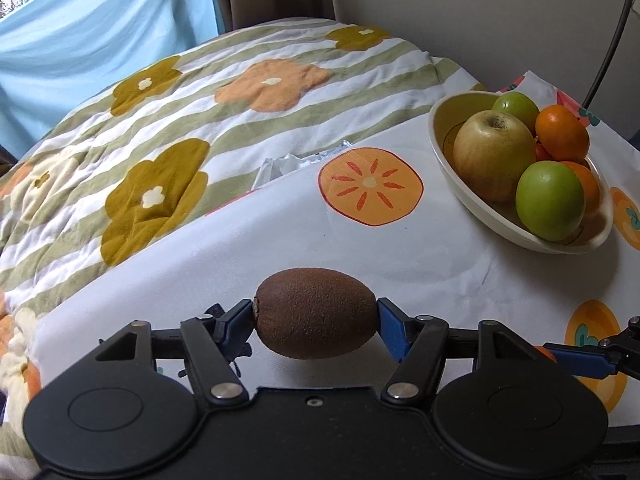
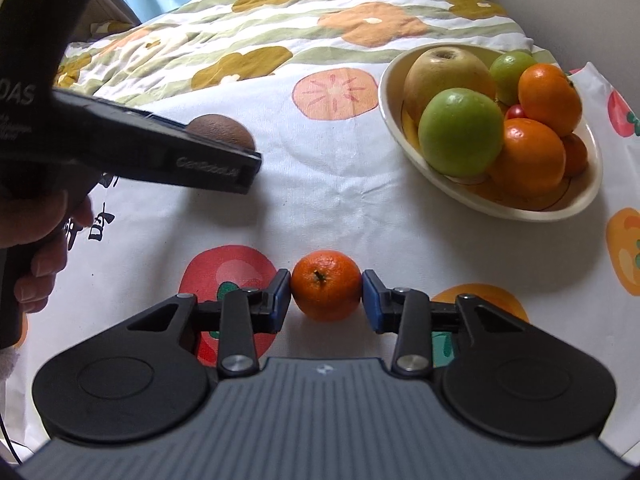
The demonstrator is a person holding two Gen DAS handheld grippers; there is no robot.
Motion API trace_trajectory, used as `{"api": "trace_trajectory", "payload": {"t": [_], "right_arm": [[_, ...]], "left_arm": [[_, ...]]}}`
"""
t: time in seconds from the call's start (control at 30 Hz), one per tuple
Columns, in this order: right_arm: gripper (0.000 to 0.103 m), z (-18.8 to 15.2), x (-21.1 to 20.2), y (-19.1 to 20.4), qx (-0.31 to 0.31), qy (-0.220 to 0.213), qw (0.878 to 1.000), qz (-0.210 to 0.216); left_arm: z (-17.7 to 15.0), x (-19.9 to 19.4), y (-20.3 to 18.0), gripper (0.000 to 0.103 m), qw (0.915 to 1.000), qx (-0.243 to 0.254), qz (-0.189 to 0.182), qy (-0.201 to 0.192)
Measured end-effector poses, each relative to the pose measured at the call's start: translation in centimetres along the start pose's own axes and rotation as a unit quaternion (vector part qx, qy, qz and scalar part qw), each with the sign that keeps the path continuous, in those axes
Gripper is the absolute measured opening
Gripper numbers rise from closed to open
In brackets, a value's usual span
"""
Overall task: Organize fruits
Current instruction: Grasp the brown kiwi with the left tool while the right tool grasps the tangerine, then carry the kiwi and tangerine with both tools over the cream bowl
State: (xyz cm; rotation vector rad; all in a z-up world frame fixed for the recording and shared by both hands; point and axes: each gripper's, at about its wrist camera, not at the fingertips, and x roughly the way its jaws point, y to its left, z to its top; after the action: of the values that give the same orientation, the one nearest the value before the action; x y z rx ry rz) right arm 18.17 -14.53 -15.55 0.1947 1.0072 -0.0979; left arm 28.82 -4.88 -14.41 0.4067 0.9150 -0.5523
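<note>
A brown kiwi [image 1: 316, 312] lies crosswise between the blue pads of my left gripper [image 1: 316, 319], which is shut on its two ends just over the white fruit-print cloth. In the right wrist view the same kiwi [image 2: 224, 130] peeks out behind the left gripper's black finger [image 2: 208, 162]. My right gripper [image 2: 326, 289] is shut on a small tangerine [image 2: 326, 282], one pad against each side, low on the cloth. A cream oval bowl [image 2: 520, 210] to the right holds a yellowish apple [image 2: 444, 72], green apples, oranges and a small red fruit.
The bowl [image 1: 480, 208] stands at the right of the left wrist view. A striped, flowered quilt [image 1: 180, 120] lies beyond the cloth, with a blue curtain behind it. A person's hand [image 2: 40, 240] grips the left tool. A dark cable [image 1: 608, 48] hangs by the wall.
</note>
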Motion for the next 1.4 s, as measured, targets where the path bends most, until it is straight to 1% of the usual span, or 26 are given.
{"api": "trace_trajectory", "payload": {"t": [0.27, 0.4, 0.63, 0.83, 0.97, 1.1, 1.23, 1.4], "right_arm": [[0.053, 0.1, -3.1, -1.8, -0.001, -0.033, 0.999, 0.003], [0.053, -0.1, -5.2, -3.5, -0.003, -0.049, 0.999, 0.006], [0.053, -1.0, -8.8, -7.0, -0.015, -0.070, 0.997, 0.017], [0.053, -0.8, -11.3, -10.6, -0.031, -0.084, 0.996, 0.026], [0.053, 0.3, -12.4, -13.3, -0.042, -0.083, 0.995, 0.028], [0.053, 1.9, -12.8, -16.5, -0.046, -0.086, 0.995, 0.033], [0.053, 4.1, -12.4, -19.1, -0.050, -0.091, 0.994, 0.036], [0.053, 7.2, -11.1, -22.2, -0.055, -0.097, 0.993, 0.041]], "left_arm": [[0.0, -5.3, -0.6, 0.070, 0.9977, -0.034, 0.035, -0.046], [-0.2, -8.1, -1.5, 0.070, 0.9950, -0.053, 0.054, -0.066], [-1.3, -12.3, -4.4, 0.070, 0.9885, -0.083, 0.091, -0.088], [-1.2, -14.9, -7.3, 0.070, 0.9834, -0.109, 0.104, -0.101], [-0.1, -15.8, -9.2, 0.070, 0.9807, -0.120, 0.107, -0.111], [1.7, -15.6, -11.0, 0.070, 0.9797, -0.129, 0.100, -0.116], [3.9, -14.5, -12.9, 0.070, 0.9804, -0.129, 0.092, -0.117], [7.0, -12.1, -14.5, 0.070, 0.9818, -0.127, 0.083, -0.114]]}}
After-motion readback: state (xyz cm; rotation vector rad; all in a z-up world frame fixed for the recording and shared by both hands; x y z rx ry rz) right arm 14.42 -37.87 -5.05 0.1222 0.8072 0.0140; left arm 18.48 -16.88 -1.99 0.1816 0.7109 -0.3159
